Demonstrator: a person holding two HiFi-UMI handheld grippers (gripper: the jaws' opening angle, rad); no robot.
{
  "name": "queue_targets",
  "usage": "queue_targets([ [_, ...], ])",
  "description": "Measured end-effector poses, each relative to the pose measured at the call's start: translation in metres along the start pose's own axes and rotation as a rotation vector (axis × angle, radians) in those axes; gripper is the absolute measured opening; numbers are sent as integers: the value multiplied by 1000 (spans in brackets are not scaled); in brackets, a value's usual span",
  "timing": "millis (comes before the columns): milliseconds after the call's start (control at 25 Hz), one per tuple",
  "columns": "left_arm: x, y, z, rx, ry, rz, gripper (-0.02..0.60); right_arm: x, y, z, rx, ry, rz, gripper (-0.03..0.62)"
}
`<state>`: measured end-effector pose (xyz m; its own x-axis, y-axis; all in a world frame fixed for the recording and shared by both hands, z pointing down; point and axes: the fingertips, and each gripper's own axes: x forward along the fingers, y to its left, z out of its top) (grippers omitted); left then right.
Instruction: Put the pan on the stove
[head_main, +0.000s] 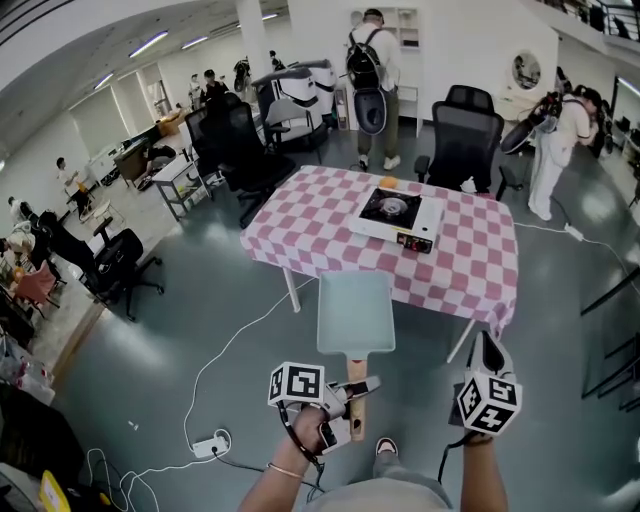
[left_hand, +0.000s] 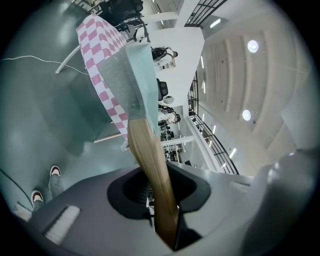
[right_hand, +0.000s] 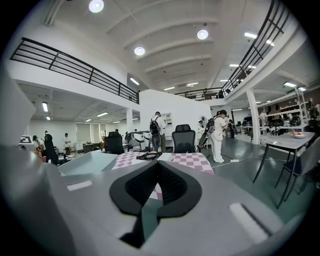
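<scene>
A pale blue square pan (head_main: 355, 312) with a wooden handle (head_main: 357, 385) hangs in the air just before the near edge of the pink-checked table (head_main: 465, 265). My left gripper (head_main: 345, 400) is shut on that handle. In the left gripper view the handle (left_hand: 150, 160) runs out between the pads to the pan (left_hand: 127, 80). A white portable stove (head_main: 395, 215) sits on the table's far middle, its burner bare. My right gripper (head_main: 487, 385) is to the right of the pan, jaws a narrow slit apart (right_hand: 152, 200), with nothing between them.
Black office chairs (head_main: 462, 140) stand behind the table, and people (head_main: 375, 85) are beyond it. A white cable and power strip (head_main: 210, 443) lie on the floor at the lower left. A table leg (head_main: 291, 290) is left of the pan.
</scene>
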<state>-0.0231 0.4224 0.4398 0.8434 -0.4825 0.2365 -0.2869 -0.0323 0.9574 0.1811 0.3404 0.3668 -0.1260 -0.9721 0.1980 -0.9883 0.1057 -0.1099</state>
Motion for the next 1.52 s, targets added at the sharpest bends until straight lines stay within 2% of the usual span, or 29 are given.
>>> queue_targets([
  [480, 70, -8, 85, -15, -75, 8, 81, 111, -37, 29, 5, 4, 63, 9],
  [760, 96, -8, 116, -24, -102, 24, 81, 157, -58, 30, 24, 20, 80, 9],
  [1200, 117, -1, 148, -45, -97, 53, 81, 202, -73, 24, 55, 49, 68, 9],
  [1520, 138, 8, 202, -38, -79, 40, 81, 255, -70, 38, 41, 36, 51, 9],
])
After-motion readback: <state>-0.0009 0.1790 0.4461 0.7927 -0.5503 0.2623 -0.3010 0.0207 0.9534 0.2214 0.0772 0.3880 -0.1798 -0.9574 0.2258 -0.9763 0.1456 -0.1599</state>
